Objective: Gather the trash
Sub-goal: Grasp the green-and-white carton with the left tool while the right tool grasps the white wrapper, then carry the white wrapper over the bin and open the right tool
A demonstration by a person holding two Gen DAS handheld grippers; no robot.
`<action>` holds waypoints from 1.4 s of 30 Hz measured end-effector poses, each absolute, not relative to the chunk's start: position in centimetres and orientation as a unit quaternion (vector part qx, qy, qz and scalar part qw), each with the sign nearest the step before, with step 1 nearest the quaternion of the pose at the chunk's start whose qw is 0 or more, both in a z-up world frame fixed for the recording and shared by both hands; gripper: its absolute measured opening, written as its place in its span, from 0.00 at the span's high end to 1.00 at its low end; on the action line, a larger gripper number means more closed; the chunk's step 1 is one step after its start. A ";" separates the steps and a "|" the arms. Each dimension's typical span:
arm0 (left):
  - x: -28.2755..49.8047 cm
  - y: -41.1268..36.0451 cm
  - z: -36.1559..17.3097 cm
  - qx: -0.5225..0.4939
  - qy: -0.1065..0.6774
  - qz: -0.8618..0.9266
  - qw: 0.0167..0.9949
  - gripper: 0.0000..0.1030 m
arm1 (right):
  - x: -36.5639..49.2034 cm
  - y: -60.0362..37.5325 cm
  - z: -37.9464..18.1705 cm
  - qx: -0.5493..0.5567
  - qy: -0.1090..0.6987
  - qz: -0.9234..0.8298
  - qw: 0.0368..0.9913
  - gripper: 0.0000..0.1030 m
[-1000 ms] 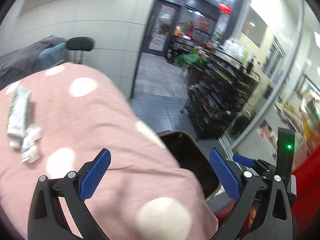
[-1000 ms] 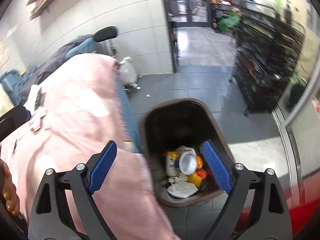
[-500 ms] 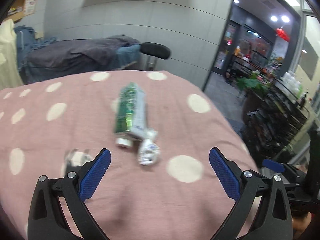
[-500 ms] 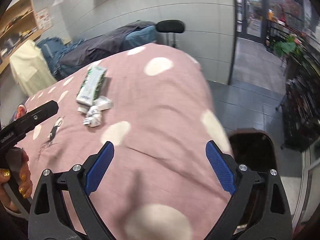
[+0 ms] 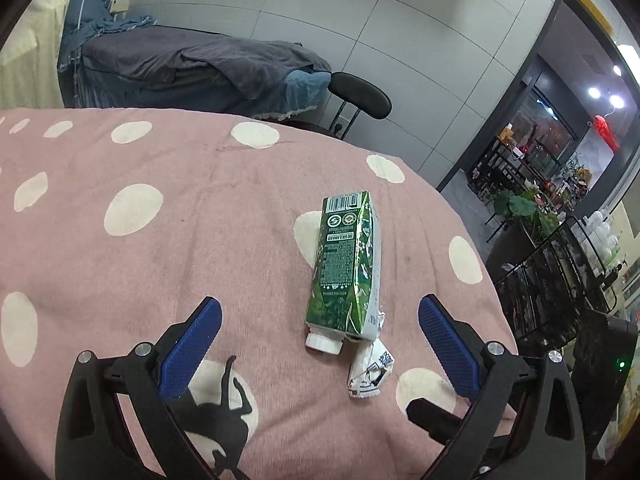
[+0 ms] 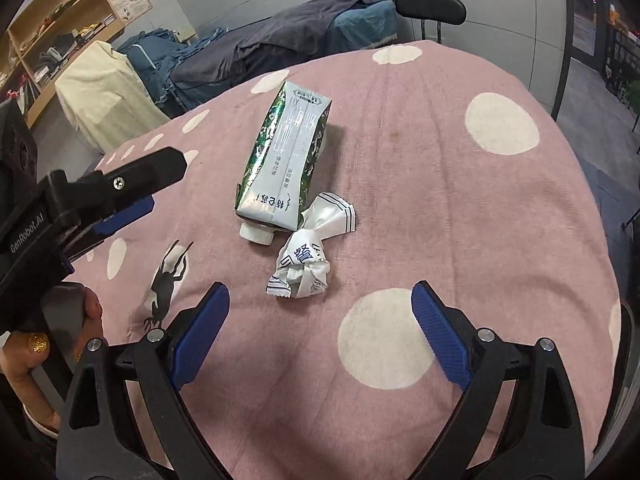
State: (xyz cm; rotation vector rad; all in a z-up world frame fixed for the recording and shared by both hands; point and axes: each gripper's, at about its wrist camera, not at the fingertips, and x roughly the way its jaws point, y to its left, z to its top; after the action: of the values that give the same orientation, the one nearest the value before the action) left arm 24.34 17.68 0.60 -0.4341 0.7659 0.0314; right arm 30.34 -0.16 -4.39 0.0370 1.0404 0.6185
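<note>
While both grippers hover above the pink polka-dot cloth (image 5: 168,264), a flattened green carton (image 5: 345,270) lies on it with its white cap end nearest the cameras. Touching that end sits a crumpled white wrapper (image 5: 370,368) printed with dark lettering. The left gripper (image 5: 320,344) has its blue-padded fingers spread wide, empty, with carton and wrapper lying between and just ahead of them. The right gripper (image 6: 320,332) is likewise spread wide and holds nothing; the wrapper (image 6: 310,256) lies just ahead of its fingers, the carton (image 6: 286,164) beyond it. In the right wrist view the left gripper's black body (image 6: 80,200) reaches in from the left, held by a hand (image 6: 48,344) with glittery gold nails. A black horse-shaped print (image 6: 166,280) marks the cloth beside the carton.
</note>
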 end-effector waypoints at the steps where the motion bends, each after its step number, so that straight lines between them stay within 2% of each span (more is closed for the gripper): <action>1: 24.9 17.7 0.4 -0.211 0.376 0.013 0.902 0.06 | 30.8 0.4 -4.7 0.012 0.496 0.292 0.818 0.12; 4: 26.9 17.1 -0.2 -0.207 0.393 -0.010 0.896 0.06 | 31.8 1.8 -5.7 0.011 0.515 0.298 0.804 0.22; 8: 29.5 15.9 -1.3 -0.160 0.422 -0.012 0.892 0.06 | 32.7 2.4 -6.8 0.021 0.530 0.298 0.794 0.24; 12: 31.7 15.1 -2.3 -0.128 0.440 -0.016 0.889 0.07 | 33.6 2.9 -7.6 0.030 0.541 0.297 0.786 0.32; 16: 32.8 15.2 -3.5 -0.122 0.460 -0.015 0.880 0.23 | 34.3 3.3 -8.5 0.038 0.552 0.292 0.780 0.45; 18: 32.6 15.5 -3.8 -0.127 0.456 -0.015 0.881 0.26 | 34.5 3.3 -8.9 0.039 0.557 0.290 0.778 0.51; 19: 32.4 15.6 -3.7 -0.127 0.453 -0.013 0.882 0.30 | 34.5 3.3 -9.0 0.038 0.557 0.288 0.778 0.57; 21: 32.1 15.8 -3.5 -0.128 0.450 -0.008 0.884 0.45 | 34.4 3.3 -8.9 0.040 0.557 0.291 0.776 0.66; 25: 31.6 16.2 -3.4 -0.138 0.445 -0.005 0.885 0.46 | 33.8 3.1 -8.4 0.033 0.552 0.289 0.781 0.70; 36: 28.3 16.6 -0.5 -0.156 0.398 0.010 0.904 0.47 | 30.5 -0.1 -5.4 0.035 0.514 0.287 0.807 0.70; 42: 26.3 16.3 0.5 -0.171 0.379 0.006 0.909 0.52 | 28.6 -2.5 -4.4 0.041 0.498 0.278 0.820 0.70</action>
State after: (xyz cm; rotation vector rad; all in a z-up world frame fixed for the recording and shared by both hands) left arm 26.32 16.28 0.52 -0.3525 0.7818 0.0119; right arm 28.61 -2.48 -4.36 0.0873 1.0600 0.5922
